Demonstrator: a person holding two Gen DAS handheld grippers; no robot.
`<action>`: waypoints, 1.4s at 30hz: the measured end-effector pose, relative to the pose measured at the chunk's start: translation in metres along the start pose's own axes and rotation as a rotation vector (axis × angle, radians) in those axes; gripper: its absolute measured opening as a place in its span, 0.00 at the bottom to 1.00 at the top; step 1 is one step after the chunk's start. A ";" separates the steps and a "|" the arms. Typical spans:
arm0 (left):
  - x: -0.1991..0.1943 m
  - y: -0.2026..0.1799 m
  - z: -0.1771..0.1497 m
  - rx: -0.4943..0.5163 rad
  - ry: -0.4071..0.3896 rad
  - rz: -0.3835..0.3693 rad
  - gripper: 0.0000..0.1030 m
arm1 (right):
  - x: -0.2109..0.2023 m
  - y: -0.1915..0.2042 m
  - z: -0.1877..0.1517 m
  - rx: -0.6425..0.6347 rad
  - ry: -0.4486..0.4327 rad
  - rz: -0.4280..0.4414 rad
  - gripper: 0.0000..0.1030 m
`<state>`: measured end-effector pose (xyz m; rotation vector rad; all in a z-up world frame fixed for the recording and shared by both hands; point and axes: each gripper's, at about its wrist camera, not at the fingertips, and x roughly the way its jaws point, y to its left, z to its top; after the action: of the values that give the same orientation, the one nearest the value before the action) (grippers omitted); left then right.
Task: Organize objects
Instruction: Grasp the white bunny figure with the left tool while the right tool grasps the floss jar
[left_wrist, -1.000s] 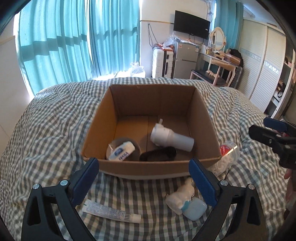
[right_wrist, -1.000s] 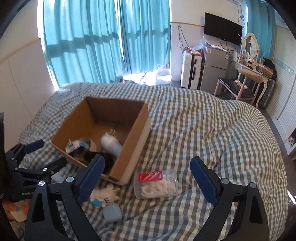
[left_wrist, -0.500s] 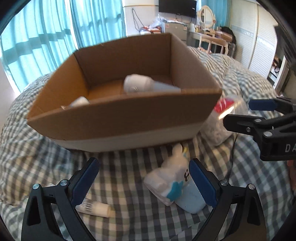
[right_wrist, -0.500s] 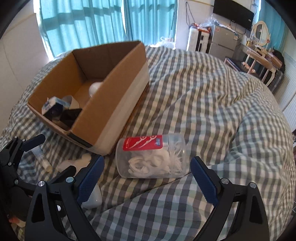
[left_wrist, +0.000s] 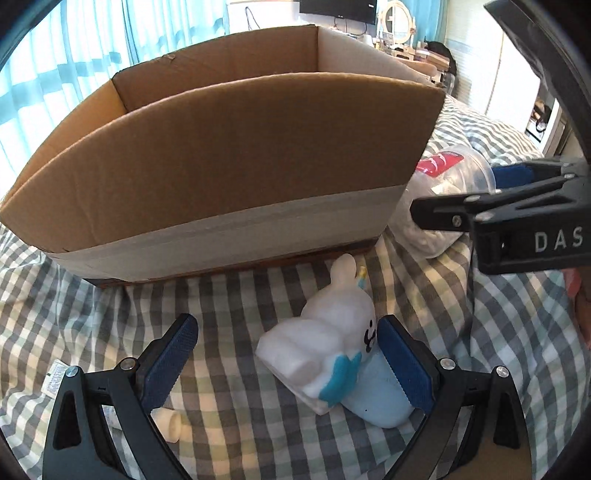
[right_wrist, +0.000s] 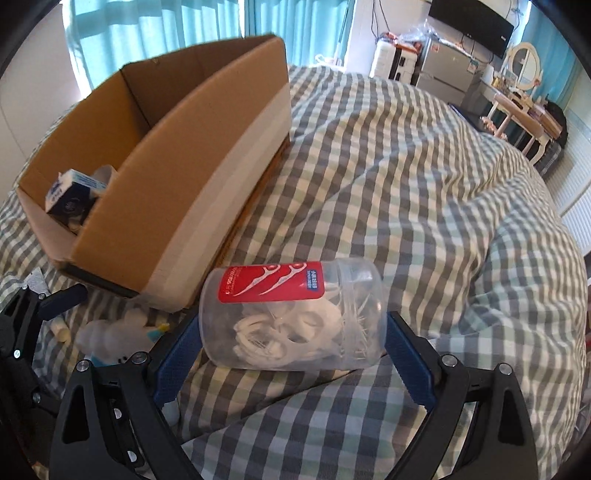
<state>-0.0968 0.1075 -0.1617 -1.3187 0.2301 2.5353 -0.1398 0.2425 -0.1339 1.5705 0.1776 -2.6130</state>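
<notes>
A white bunny-shaped toy (left_wrist: 325, 343) with blue trim lies on the checked bedspread, partly on top of a light blue case (left_wrist: 373, 395). My left gripper (left_wrist: 284, 332) is open and low around them, its right pad close to the toy, its left pad well apart. A clear jar of floss picks (right_wrist: 291, 314) with a red label lies on its side. My right gripper (right_wrist: 291, 325) is open, one pad at each end of the jar. In the left wrist view the right gripper (left_wrist: 465, 192) and the jar (left_wrist: 450, 173) sit to the right of the cardboard box (left_wrist: 221, 166).
The open box (right_wrist: 207, 147) holds a blue-and-white tissue pack (right_wrist: 70, 184) and darker items. A white tube (left_wrist: 166, 424) lies by my left finger. The toy (right_wrist: 107, 332) shows at the box's near corner. The bedspread (right_wrist: 406, 184) rises in soft folds to the right; furniture stands beyond.
Both grippers have come down toward the bed. The left now straddles the bunny toy, the right now straddles the floss jar. The jaws have kept the same width.
</notes>
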 end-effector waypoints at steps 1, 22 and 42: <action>0.001 0.001 0.000 -0.008 -0.001 -0.003 0.97 | 0.001 0.001 0.000 0.000 0.003 0.000 0.92; 0.001 -0.005 -0.013 0.014 -0.003 -0.069 0.60 | 0.000 0.009 -0.017 0.014 -0.013 -0.045 0.88; -0.066 0.039 -0.036 -0.029 0.045 -0.021 0.60 | -0.070 0.035 -0.039 -0.006 -0.089 -0.100 0.87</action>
<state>-0.0444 0.0495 -0.1274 -1.3827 0.1886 2.5026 -0.0682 0.2148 -0.0919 1.4772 0.2634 -2.7482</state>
